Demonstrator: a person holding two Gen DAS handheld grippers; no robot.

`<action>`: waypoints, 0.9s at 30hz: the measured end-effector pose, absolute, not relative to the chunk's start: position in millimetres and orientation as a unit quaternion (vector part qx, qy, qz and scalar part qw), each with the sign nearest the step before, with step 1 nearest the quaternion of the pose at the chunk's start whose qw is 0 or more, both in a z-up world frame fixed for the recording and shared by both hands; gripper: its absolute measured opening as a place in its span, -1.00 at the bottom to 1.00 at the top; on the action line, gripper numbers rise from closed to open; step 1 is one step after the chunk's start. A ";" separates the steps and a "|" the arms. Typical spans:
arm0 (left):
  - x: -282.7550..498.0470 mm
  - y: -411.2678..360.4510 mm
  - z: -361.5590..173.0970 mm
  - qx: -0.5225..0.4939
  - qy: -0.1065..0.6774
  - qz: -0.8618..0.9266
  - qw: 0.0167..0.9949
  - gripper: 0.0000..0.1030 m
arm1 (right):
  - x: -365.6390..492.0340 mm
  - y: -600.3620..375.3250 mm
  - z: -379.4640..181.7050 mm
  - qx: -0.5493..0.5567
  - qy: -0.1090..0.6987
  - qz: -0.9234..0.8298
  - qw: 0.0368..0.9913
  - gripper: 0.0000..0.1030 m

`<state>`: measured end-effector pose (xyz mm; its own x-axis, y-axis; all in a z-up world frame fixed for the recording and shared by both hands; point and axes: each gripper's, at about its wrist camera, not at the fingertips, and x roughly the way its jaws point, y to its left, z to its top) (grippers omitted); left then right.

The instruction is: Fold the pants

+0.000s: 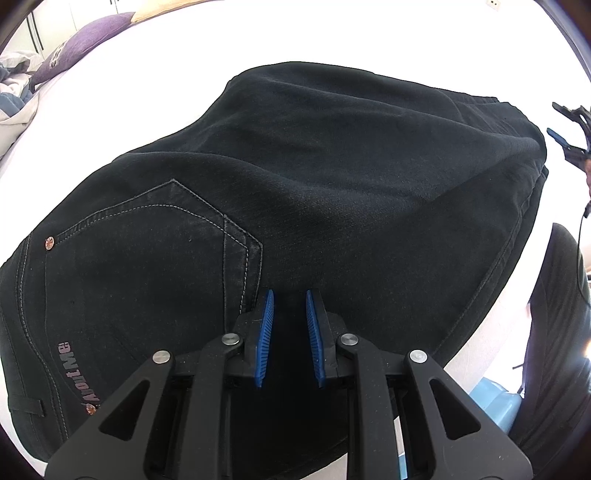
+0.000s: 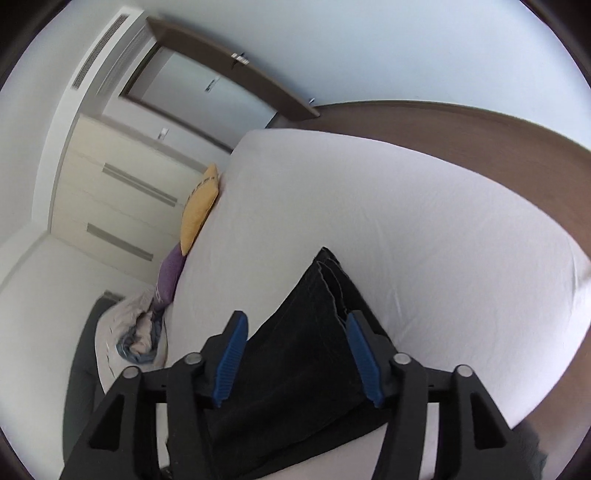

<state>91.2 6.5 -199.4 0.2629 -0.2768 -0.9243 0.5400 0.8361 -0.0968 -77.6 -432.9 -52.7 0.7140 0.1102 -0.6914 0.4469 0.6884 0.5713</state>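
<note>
Black jeans (image 1: 295,177) lie folded on a white bed (image 1: 332,33), back pocket (image 1: 147,229) and "About Me" label at the left. My left gripper (image 1: 290,295) hovers over the near edge of the jeans, its blue pads a little apart with nothing between them. My right gripper (image 2: 295,317) is open, pads wide apart, above the hem end of the jeans (image 2: 295,350), not clamped on the cloth. It also shows in the left wrist view (image 1: 570,133), at the far right by the jeans' end.
A purple pillow (image 1: 85,44) and rumpled bedding (image 1: 14,88) lie at the bed's far left. A yellow pillow (image 2: 201,210) and a wardrobe (image 2: 110,199) show in the right wrist view. A blue object (image 1: 495,402) and a person's dark clothing (image 1: 557,332) stand beside the bed.
</note>
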 end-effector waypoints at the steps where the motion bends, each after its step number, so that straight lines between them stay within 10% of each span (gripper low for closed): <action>1: 91.1 6.6 -199.3 0.120 0.548 -0.260 0.786 -0.65 | -66.0 -434.3 -52.4 0.358 0.384 -0.097 0.846 0.34; 7: 89.4 5.0 -199.2 0.124 0.548 -0.259 0.786 -0.65 | -8.5 -429.0 -76.8 0.292 0.481 -0.019 0.826 0.23; 9: 89.8 3.8 -198.9 0.126 0.548 -0.259 0.785 -0.65 | 2.7 -427.6 -92.0 0.285 0.507 -0.011 0.814 -0.41; 12: 90.4 2.7 -198.2 0.127 0.549 -0.259 0.784 -0.65 | 11.0 -428.8 -103.0 0.286 0.516 -0.002 0.807 -0.82; 24: 87.1 1.5 -196.8 0.127 0.543 -0.256 0.790 -0.65 | -0.8 -411.6 -7.5 0.325 0.342 0.055 0.880 -0.94; 27: 86.8 0.7 -195.8 0.130 0.543 -0.255 0.789 -0.65 | 14.3 -442.5 -54.4 0.334 0.425 -0.052 0.840 -0.78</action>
<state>86.8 0.7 -195.8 0.2800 -0.2623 -0.9234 0.5443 0.8358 -0.0724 14.3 -442.5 -54.4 0.6328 0.1971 -0.7489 0.3713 0.7714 0.5168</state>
